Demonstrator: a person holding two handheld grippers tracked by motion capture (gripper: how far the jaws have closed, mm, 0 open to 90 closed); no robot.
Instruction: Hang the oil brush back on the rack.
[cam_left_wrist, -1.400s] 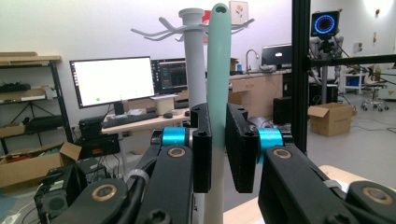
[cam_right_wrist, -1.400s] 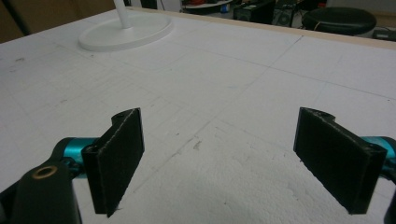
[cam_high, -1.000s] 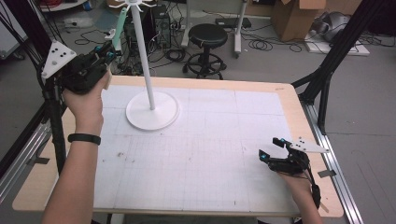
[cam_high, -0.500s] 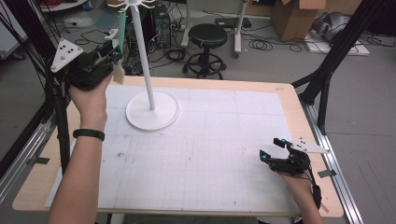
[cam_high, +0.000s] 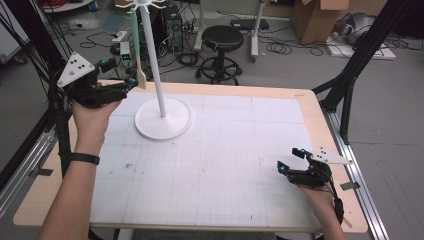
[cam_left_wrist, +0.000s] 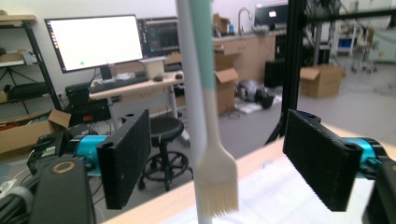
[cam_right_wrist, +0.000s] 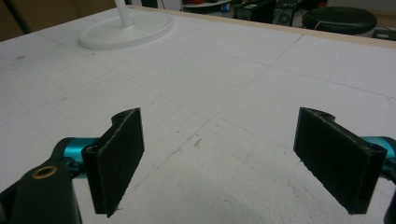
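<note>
Left gripper (cam_high: 131, 84) raised at the far left, jaws wide apart, forearm stretched forward, right gripper (cam_high: 290, 161) low at the near right, jaws wide apart.

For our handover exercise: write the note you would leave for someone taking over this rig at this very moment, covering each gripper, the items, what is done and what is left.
Left gripper: open, raised at the table's far left corner, jaws either side of the brush head, not touching it.
Right gripper: open, holding nothing, low over the white mat at the near right.
Brush: green handle, pale bristle head down, hanging from the top of the white stand, beside its pole.
Done: left gripper lined up on the brush.
Left: probably close on the brush head and lift it off its hook.
</note>
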